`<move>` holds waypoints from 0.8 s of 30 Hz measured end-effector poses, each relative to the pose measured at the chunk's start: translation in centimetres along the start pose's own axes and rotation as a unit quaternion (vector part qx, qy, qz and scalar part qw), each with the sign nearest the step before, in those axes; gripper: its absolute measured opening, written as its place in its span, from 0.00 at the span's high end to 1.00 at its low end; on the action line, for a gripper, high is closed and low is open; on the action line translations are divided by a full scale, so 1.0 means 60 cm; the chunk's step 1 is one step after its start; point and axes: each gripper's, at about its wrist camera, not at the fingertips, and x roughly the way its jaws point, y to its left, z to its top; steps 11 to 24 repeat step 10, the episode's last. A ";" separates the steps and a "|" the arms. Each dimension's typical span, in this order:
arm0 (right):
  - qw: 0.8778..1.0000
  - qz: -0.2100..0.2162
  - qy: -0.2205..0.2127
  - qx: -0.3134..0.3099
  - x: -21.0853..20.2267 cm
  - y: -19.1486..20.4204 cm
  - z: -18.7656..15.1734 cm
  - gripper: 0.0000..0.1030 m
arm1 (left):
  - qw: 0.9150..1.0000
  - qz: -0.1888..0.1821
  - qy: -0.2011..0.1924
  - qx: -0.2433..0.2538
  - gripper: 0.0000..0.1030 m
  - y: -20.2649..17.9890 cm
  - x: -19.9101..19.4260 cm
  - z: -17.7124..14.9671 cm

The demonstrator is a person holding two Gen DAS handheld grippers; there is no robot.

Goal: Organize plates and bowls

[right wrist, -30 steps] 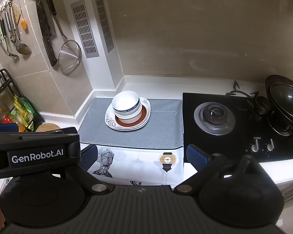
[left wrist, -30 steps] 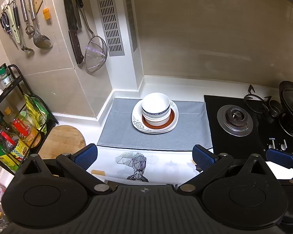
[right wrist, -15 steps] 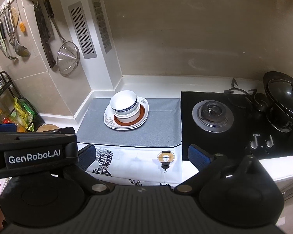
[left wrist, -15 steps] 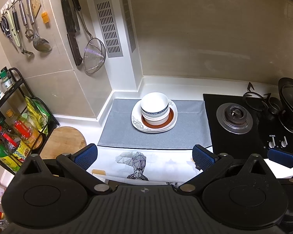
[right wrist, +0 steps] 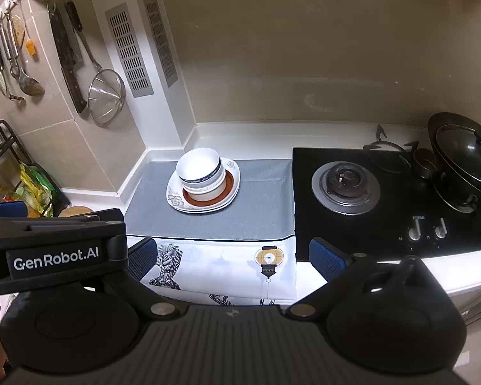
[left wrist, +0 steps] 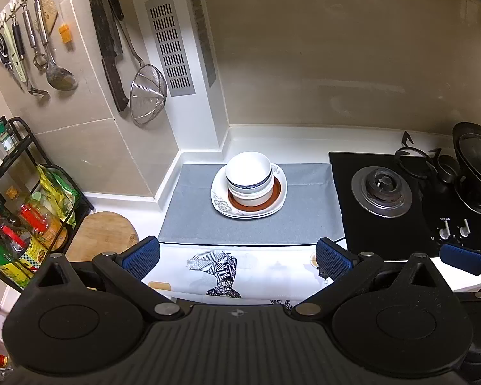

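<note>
Dishes stacked on grey mat (left wrist: pixel 189 218).
Bowls (left wrist: pixel 248 173) sit on plates (left wrist: pixel 221 203); left gripper (left wrist: pixel 237 256) and right gripper (right wrist: pixel 234 258) jaws spread, holding nothing, near counter edge.

Beige tiled walls (left wrist: pixel 320 57) meet a white desk (left wrist: pixel 272 136) in a corner. Utensils (left wrist: pixel 48 64) hang on hooks at left above a black rack (left wrist: pixel 22 166) of bottles. A black hob (left wrist: pixel 400 199) sits right.
</note>
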 end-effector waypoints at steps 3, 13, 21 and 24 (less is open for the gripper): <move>1.000 0.000 0.001 0.001 0.004 0.001 0.002 0.01 | 1.000 -0.002 0.000 0.001 0.00 0.002 0.004 0.002; 1.000 -0.001 0.008 0.000 0.026 0.014 0.010 0.01 | 1.000 -0.002 0.007 0.000 0.00 0.014 0.025 0.008; 1.000 -0.001 0.008 0.000 0.026 0.014 0.010 0.01 | 1.000 -0.002 0.007 0.000 0.00 0.014 0.025 0.008; 1.000 -0.001 0.008 0.000 0.026 0.014 0.010 0.01 | 1.000 -0.002 0.007 0.000 0.00 0.014 0.025 0.008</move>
